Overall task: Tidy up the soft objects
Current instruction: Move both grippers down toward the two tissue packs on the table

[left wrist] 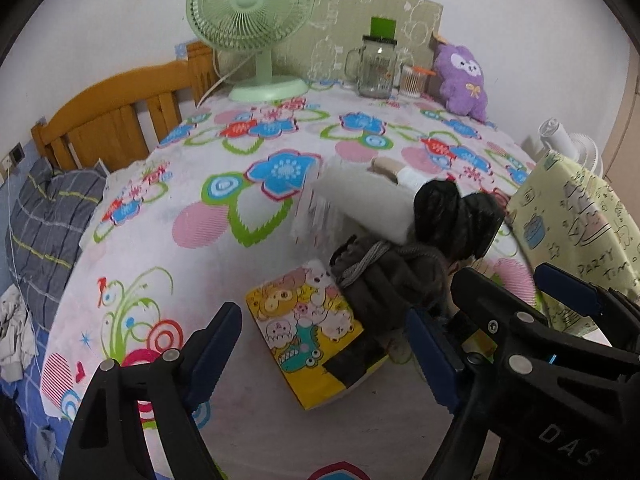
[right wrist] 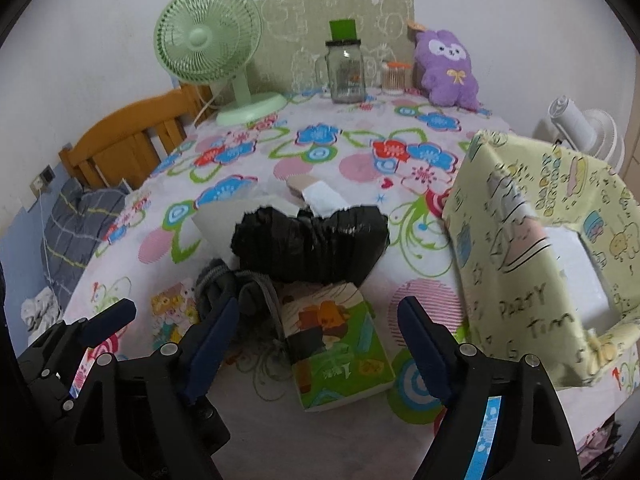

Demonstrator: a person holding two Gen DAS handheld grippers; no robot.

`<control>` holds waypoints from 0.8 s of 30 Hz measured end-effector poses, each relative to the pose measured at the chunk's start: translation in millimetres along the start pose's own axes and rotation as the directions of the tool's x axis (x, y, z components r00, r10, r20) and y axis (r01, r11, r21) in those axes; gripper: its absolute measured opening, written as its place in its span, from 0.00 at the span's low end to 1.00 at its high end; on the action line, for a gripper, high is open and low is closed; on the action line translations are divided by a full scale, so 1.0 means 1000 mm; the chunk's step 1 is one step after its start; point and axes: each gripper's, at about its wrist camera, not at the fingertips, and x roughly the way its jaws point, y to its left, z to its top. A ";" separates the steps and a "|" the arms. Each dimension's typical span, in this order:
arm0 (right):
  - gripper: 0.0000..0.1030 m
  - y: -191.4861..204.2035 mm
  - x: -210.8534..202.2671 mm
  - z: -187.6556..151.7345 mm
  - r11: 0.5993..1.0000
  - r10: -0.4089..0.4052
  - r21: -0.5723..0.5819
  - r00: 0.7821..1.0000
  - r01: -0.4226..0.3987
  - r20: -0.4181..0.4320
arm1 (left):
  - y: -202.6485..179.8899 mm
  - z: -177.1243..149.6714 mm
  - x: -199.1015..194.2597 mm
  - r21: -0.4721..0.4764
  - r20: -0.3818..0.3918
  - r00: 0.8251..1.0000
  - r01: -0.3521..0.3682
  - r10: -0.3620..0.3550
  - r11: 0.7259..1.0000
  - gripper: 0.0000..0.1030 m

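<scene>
Both grippers hang over a heap of soft things on the floral-printed tabletop (right wrist: 340, 148), so the step in hand looks like the approach to a first pick, nothing yet lifted. The left gripper (left wrist: 324, 344) has its blue-padded fingers (left wrist: 214, 350) spread wide around the yellow cartoon-printed tissue pack (left wrist: 304, 336) without touching it; the right gripper (right wrist: 316, 344) is just as wide, empty, straddling the green cartoon-printed tissue pack (right wrist: 340, 344).

Taking the heap as landmark: the two packs lie at its near edge, a dark grey knitted garment with a cord (right wrist: 236, 296) lies between and partly over them, a crumpled black plastic bag (right wrist: 312, 240) sits just behind, and a white folded cloth (left wrist: 360, 204) behind that. The pale yellow "Party Time" printed box (right wrist: 532, 248), probably the destination, stands to the right of the heap.

The next move, as I judge it, calls for lowering and closing on each pack's long sides. The garment overlapping the yellow pack's corner may drag along, and the two grippers are close together.

Far behind the heap stand a green desk fan (right wrist: 208, 52), a glass mason-jar mug (right wrist: 346, 74) and a purple plush toy (right wrist: 448, 68).
</scene>
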 end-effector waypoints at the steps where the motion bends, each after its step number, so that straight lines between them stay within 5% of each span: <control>1: 0.81 0.000 0.004 -0.001 1.000 0.000 -0.001 1.000 0.000 -0.013 | 0.000 -0.001 0.003 -0.002 -0.009 1.000 -0.002 0.002 1.000 0.81; 12: 0.75 -0.005 0.030 -0.009 1.000 -0.013 0.003 0.994 0.014 -0.105 | -0.004 -0.010 0.021 0.012 -0.069 0.997 -0.017 0.017 1.000 0.73; 24: 0.65 -0.005 0.031 -0.011 1.000 -0.004 0.010 0.994 0.005 -0.112 | -0.006 -0.011 0.018 0.020 -0.065 0.998 -0.011 0.012 1.000 0.66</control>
